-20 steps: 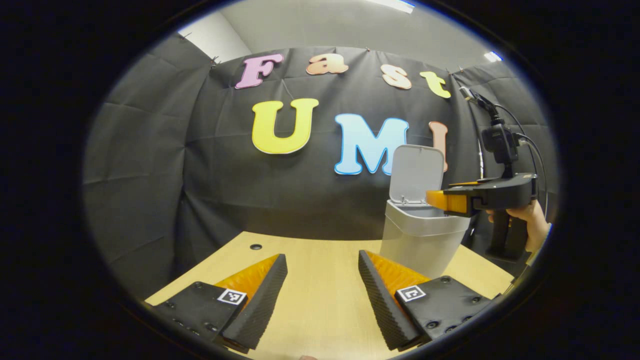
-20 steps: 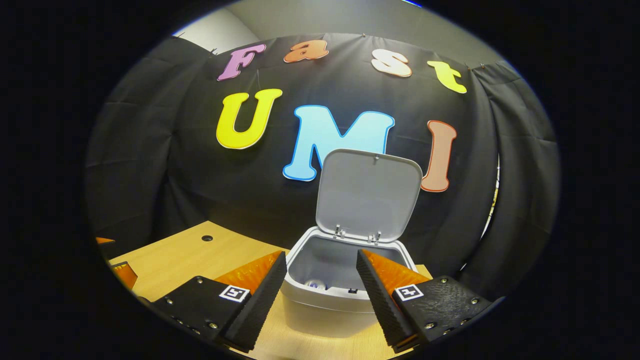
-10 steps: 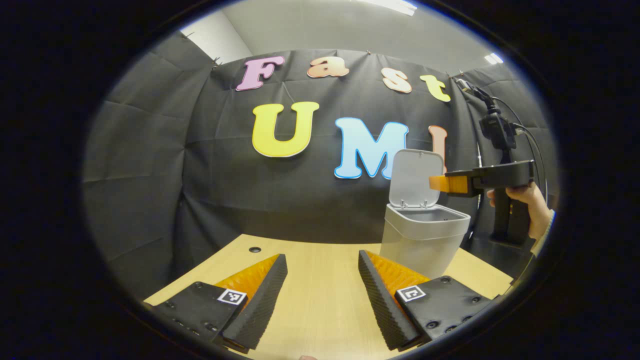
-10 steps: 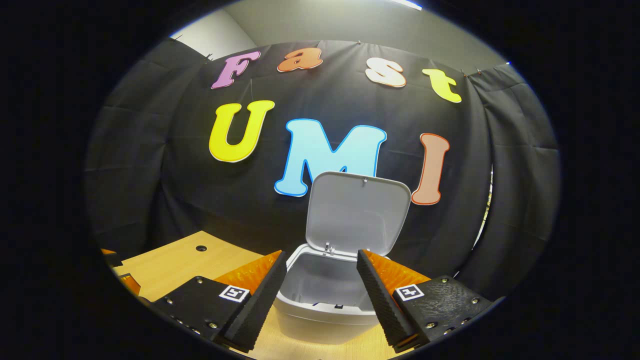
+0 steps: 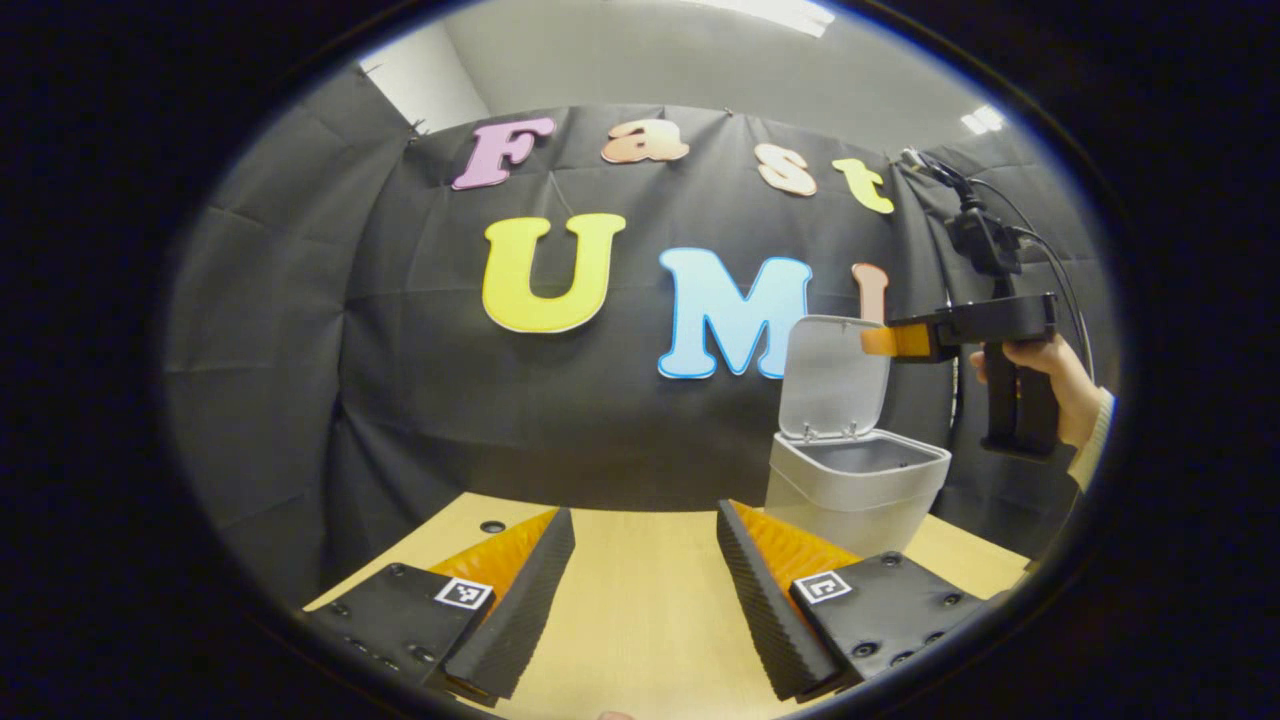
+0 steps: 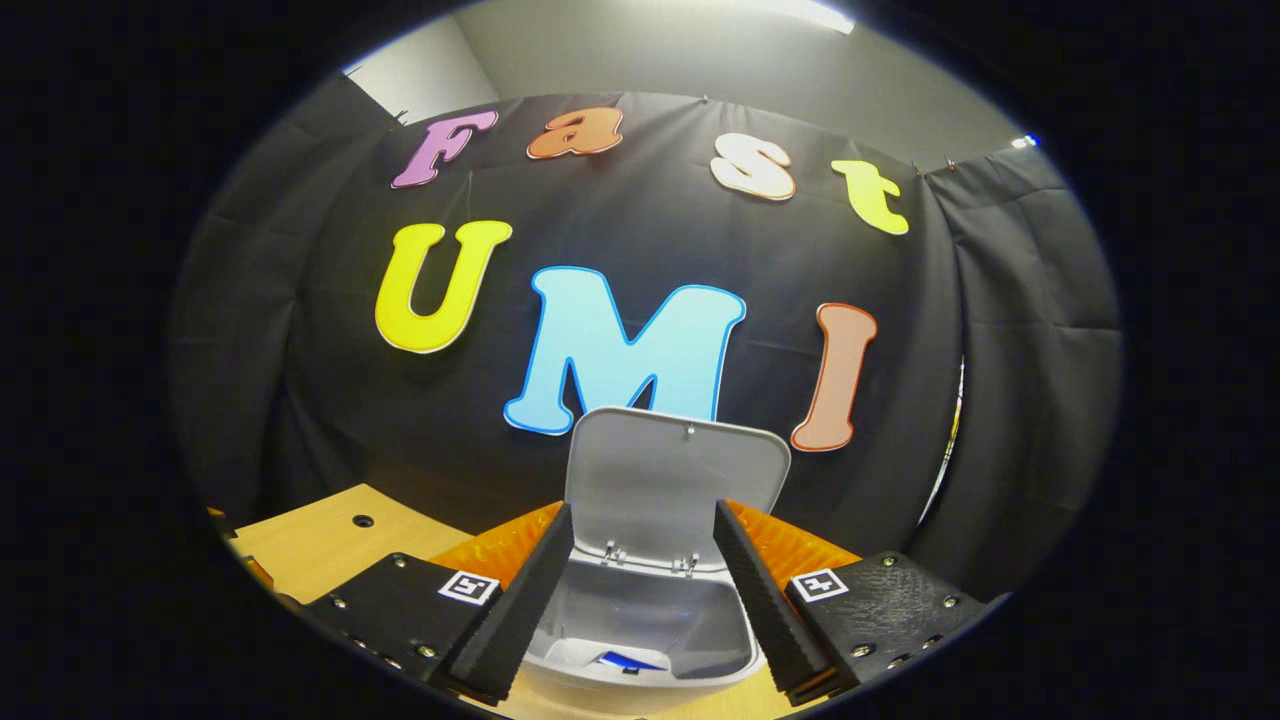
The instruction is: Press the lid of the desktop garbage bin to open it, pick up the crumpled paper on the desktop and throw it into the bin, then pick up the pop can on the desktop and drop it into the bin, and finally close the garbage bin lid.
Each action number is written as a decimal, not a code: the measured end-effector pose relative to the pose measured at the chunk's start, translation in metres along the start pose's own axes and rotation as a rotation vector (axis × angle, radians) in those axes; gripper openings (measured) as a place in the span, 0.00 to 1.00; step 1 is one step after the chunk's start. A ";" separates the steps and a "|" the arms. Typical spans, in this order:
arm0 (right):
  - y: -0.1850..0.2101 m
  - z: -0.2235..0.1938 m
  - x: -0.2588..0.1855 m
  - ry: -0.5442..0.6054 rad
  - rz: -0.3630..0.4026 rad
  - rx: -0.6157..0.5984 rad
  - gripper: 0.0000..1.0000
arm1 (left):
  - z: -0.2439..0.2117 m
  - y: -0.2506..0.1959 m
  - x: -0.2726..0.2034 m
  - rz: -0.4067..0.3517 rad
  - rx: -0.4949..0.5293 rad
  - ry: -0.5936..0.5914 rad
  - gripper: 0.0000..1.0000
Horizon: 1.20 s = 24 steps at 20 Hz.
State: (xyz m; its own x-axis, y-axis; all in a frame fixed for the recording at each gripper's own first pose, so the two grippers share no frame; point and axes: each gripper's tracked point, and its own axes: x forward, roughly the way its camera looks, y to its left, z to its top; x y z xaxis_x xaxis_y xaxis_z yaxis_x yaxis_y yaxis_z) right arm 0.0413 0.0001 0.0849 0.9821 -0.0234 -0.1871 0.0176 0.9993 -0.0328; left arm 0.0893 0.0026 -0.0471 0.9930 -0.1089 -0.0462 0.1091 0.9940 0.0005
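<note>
Both views are evenly and fairly brightly lit from above: a ceiling light (image 5: 775,12) glows at twelve o'clock in the left gripper view, another (image 6: 815,14) at one o'clock in the right gripper view. The black cloth (image 5: 420,350) soaks up light and shows soft folds without glare. The tabletop (image 5: 640,600) at six o'clock is warm and clear, with only faint shadows. Fisheye distortion bows straight lines outward toward the rim, strongest from three to nine o'clock. Focus is sharp at centre; the edges soften slightly and darken, with a thin bluish fringe.
</note>
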 end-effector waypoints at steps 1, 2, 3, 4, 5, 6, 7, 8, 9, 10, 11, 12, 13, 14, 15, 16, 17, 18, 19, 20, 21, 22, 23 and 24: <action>-0.002 0.007 0.006 -0.006 -0.009 -0.006 0.90 | 0.003 0.000 0.006 -0.006 0.003 0.003 0.94; -0.003 0.013 0.012 -0.008 -0.013 -0.010 0.90 | 0.006 0.001 0.010 -0.012 0.005 0.005 0.94; -0.005 0.018 0.019 -0.012 -0.020 -0.012 0.90 | 0.008 0.000 0.015 -0.014 0.007 0.009 0.94; -0.008 0.026 0.027 -0.019 -0.030 -0.013 0.90 | 0.011 0.002 0.018 -0.014 0.011 0.011 0.96; -0.012 0.033 0.035 -0.024 -0.041 -0.014 0.90 | 0.012 0.002 0.018 -0.013 0.015 0.016 0.94; -0.016 0.039 0.042 -0.027 -0.052 -0.015 0.90 | 0.013 0.003 0.018 -0.011 0.018 0.020 0.96; -0.018 0.045 0.049 -0.030 -0.059 -0.016 0.90 | 0.018 0.003 0.020 -0.012 0.017 0.018 0.96; -0.019 0.050 0.055 -0.033 -0.064 -0.017 0.90 | 0.020 0.003 0.022 -0.013 0.014 0.017 0.96; -0.021 0.055 0.062 -0.040 -0.067 -0.019 0.90 | 0.020 0.003 0.024 -0.011 0.014 0.020 0.96; -0.023 0.058 0.069 -0.040 -0.073 -0.020 0.90 | 0.021 0.004 0.027 -0.006 0.016 0.023 0.95; -0.024 0.061 0.075 -0.042 -0.079 -0.018 0.90 | 0.022 0.005 0.030 -0.001 0.015 0.024 0.94; -0.027 0.064 0.083 -0.041 -0.085 -0.014 0.90 | 0.024 0.005 0.031 0.004 0.012 0.023 0.96; -0.028 0.063 0.090 -0.034 -0.085 -0.006 0.90 | 0.025 0.005 0.033 0.013 0.011 0.022 0.94; -0.029 0.061 0.096 -0.025 -0.084 0.003 0.90 | 0.027 0.005 0.034 0.020 0.009 0.022 0.94; -0.031 0.058 0.102 -0.013 -0.087 0.013 0.90 | 0.028 0.004 0.035 0.027 0.006 0.021 0.94; -0.032 0.055 0.107 -0.004 -0.085 0.020 0.90 | 0.028 0.003 0.035 0.032 0.002 0.024 0.96; -0.034 0.053 0.111 0.001 -0.087 0.025 0.90 | 0.027 0.003 0.036 0.038 0.000 0.028 0.96; -0.036 0.048 0.114 0.008 -0.088 0.024 0.90 | 0.027 0.005 0.036 0.044 0.001 0.030 0.96; -0.037 0.045 0.115 0.019 -0.088 0.023 0.90 | 0.026 0.006 0.037 0.051 0.003 0.031 0.96; -0.038 0.047 0.115 0.012 -0.084 0.032 0.90 | 0.026 0.007 0.037 0.057 0.005 0.031 0.96; -0.038 0.044 0.117 0.013 -0.087 0.036 0.91 | 0.026 0.007 0.037 0.057 0.006 0.030 0.94; -0.040 0.043 0.116 0.016 -0.085 0.036 0.91 | 0.026 0.008 0.037 0.058 0.008 0.032 0.96; -0.039 0.044 0.114 0.015 -0.080 0.040 0.91 | 0.026 0.008 0.037 0.056 0.010 0.034 0.96; -0.039 0.044 0.111 0.014 -0.075 0.038 0.91 | 0.027 0.007 0.036 0.055 0.009 0.031 0.94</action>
State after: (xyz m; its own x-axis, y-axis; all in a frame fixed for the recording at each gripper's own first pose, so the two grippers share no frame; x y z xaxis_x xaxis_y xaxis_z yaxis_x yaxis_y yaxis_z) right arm 0.1583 -0.0403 0.1083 0.9750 -0.0986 -0.1993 0.0987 0.9951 -0.0099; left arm 0.1268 0.0055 -0.0218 0.9956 -0.0541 -0.0763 0.0552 0.9984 0.0129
